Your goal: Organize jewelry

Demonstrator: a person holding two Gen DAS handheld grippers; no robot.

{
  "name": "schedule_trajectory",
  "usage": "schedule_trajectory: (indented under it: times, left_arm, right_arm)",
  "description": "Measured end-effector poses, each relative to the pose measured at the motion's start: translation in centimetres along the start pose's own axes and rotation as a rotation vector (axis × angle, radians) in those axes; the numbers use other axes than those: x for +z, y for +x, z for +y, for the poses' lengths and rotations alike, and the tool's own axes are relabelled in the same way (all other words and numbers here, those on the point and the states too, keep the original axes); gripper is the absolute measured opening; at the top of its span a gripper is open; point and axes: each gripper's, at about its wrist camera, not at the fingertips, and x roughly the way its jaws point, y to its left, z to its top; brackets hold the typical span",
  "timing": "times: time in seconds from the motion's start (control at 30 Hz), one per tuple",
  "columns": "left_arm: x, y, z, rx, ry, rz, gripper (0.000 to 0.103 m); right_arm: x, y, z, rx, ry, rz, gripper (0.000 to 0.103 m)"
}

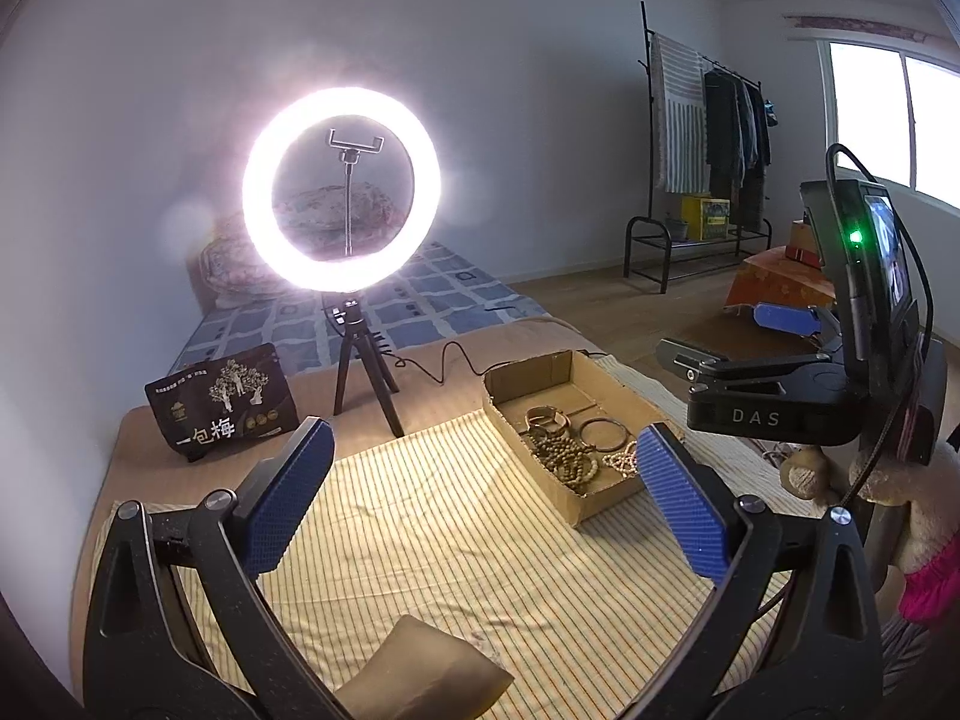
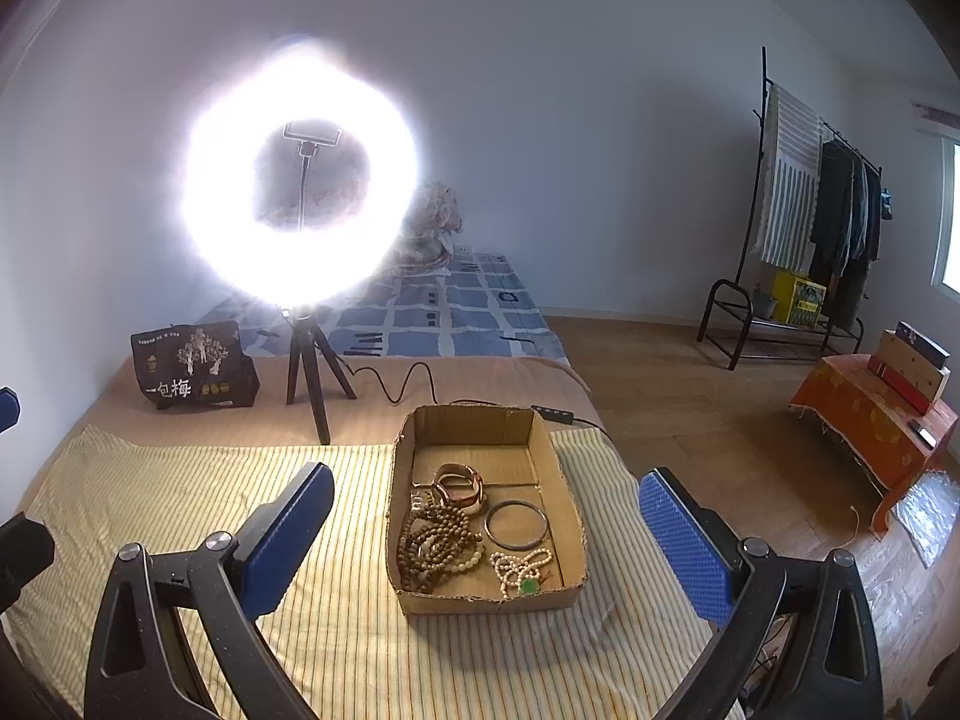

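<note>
Both grippers, left gripper [image 1: 483,480] and right gripper [image 2: 486,531], stood fully open and empty above the striped cloth [image 2: 336,630], jewelry gathered in the cardboard tray [image 2: 570,504], apparently sorted.

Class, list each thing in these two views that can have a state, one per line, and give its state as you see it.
Left claw: open, empty.
Right claw: open, empty.
Shallow brown cardboard box: lidless, holding jewelry.
Round white ring light on black tripod: switched on.
Brown wooden bead strand: heaped in the box.
Thin dark metal bangle: lying flat in the box.
White bead bracelet with green pendant: coiled in the box.
</note>
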Motion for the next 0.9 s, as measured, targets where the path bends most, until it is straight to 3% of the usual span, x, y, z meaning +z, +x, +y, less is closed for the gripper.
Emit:
schedule_trajectory:
  times: [0.9]
  left_arm:
    - [-0.04, -0.07, 0.11, 0.0, -0.001, 0.003, 0.103]
  right_arm:
    - [-0.48, 0.1, 0.12, -0.005, -0.006, 0.009, 0.103]
